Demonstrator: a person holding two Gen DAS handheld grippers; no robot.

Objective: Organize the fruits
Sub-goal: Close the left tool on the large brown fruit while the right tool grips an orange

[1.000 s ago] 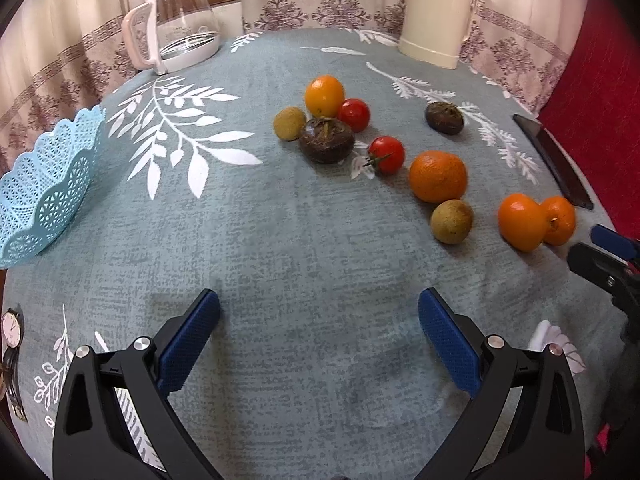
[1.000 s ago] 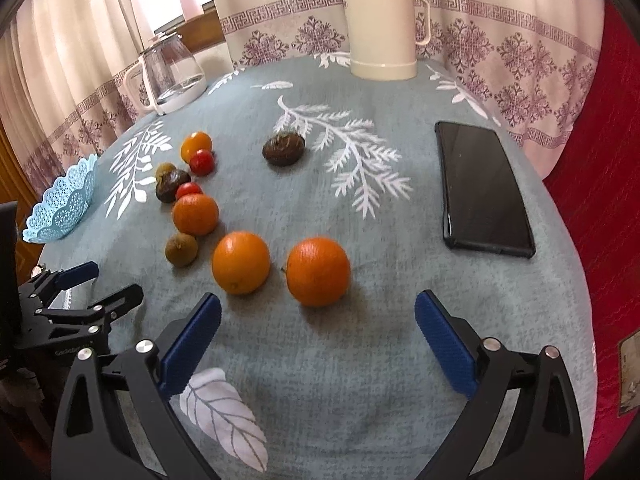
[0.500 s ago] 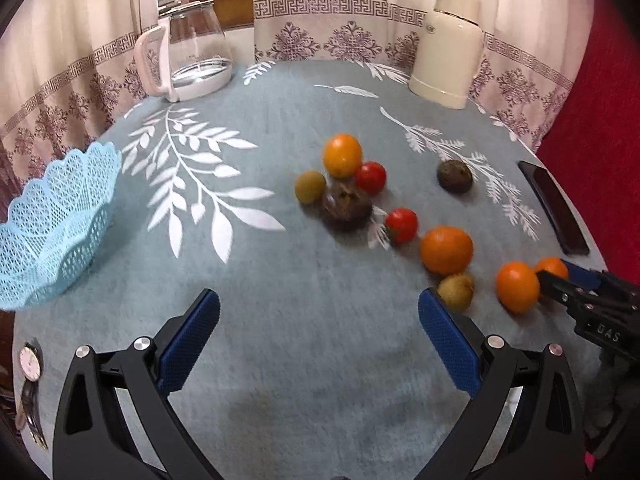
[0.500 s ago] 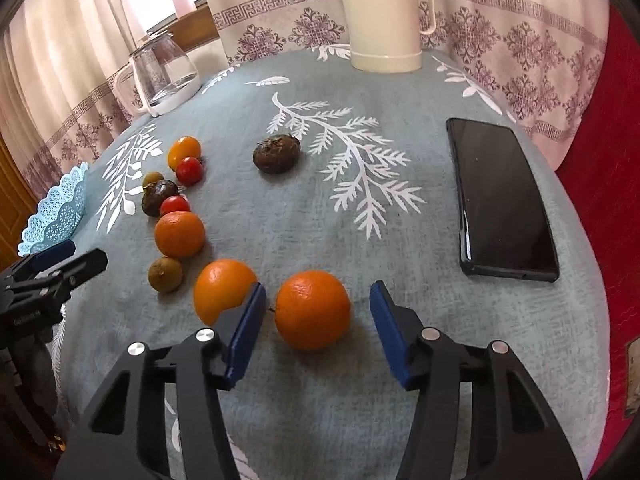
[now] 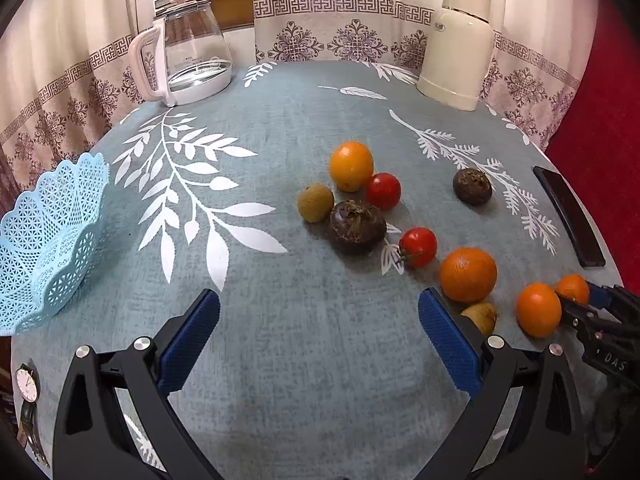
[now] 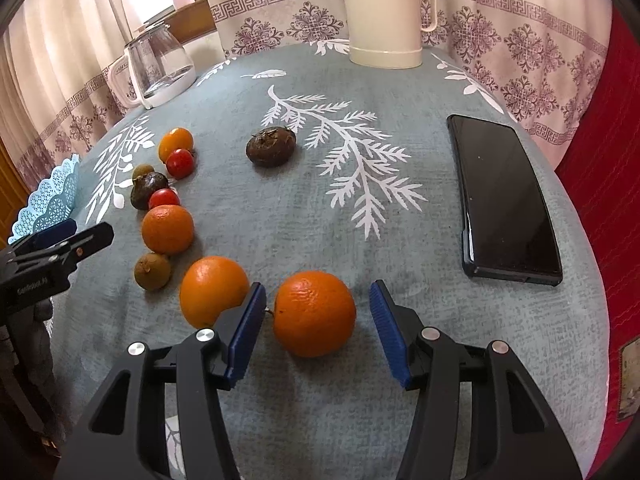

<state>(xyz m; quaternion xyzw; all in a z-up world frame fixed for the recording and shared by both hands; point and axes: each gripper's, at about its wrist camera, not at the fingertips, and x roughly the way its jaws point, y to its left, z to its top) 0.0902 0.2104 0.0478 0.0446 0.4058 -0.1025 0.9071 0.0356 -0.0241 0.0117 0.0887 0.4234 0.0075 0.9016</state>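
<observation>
Orange [image 6: 314, 313] on the grey surface [image 6: 400, 420] between the right gripper's [image 6: 316, 334] spread fingers, not touching | second orange [image 6: 212, 290] just left | left gripper [image 5: 319, 344] wide open over bare cloth | blue basket [image 5: 48, 240] far left

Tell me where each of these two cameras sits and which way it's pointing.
Left wrist: on the left tool, facing across the table past the scattered fruit to the glass jug; own open fingers show, right tool at the edge.
Right wrist: on the right tool, facing the orange between its fingers and the phone.
Shared: blue basket, cream flask, the fruit.
</observation>
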